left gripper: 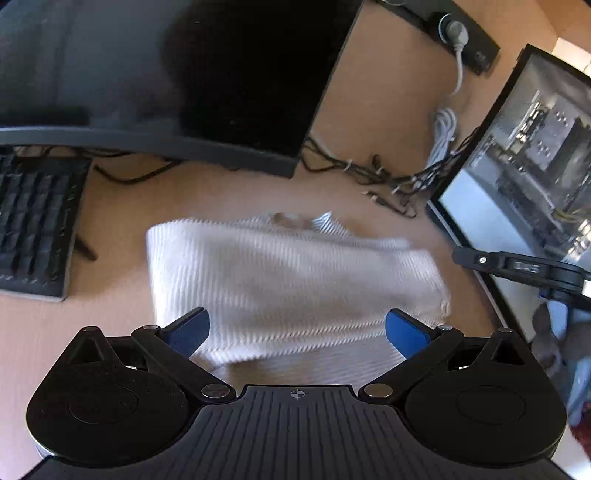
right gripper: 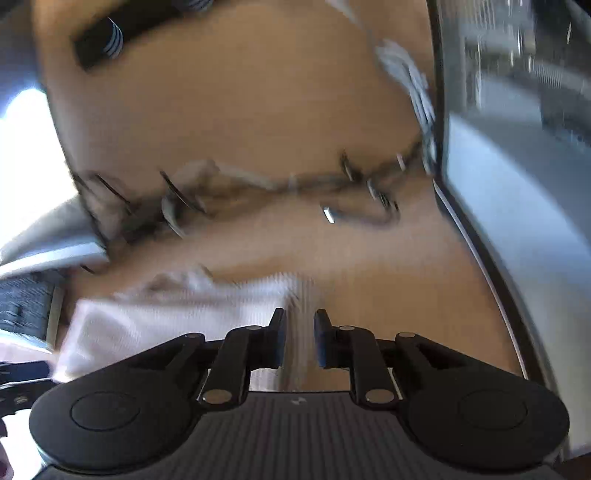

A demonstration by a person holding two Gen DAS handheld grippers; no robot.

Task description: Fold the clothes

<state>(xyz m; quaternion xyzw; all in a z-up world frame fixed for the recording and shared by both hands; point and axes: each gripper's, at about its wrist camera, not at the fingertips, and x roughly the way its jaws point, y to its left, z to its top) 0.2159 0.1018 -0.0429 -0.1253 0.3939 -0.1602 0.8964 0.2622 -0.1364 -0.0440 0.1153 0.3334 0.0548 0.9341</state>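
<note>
A white ribbed sweater (left gripper: 288,280) lies folded into a broad band on the wooden desk (left gripper: 110,325), its collar at the far edge. My left gripper (left gripper: 297,326) hovers at the sweater's near edge, open wide, and its blue pads (left gripper: 406,332) hold nothing. In the right wrist view the sweater (right gripper: 166,317) lies to the left, blurred by motion. Its right edge runs into the narrow gap of my right gripper (right gripper: 299,321), whose jaws stand almost together on the knit.
A dark monitor (left gripper: 184,74) and a black keyboard (left gripper: 33,221) stand behind and left of the sweater. A second lit monitor (left gripper: 517,147) borders the right side. Tangled cables (left gripper: 369,173) and a power strip (left gripper: 461,33) lie behind it. Bare desk shows left of the sweater.
</note>
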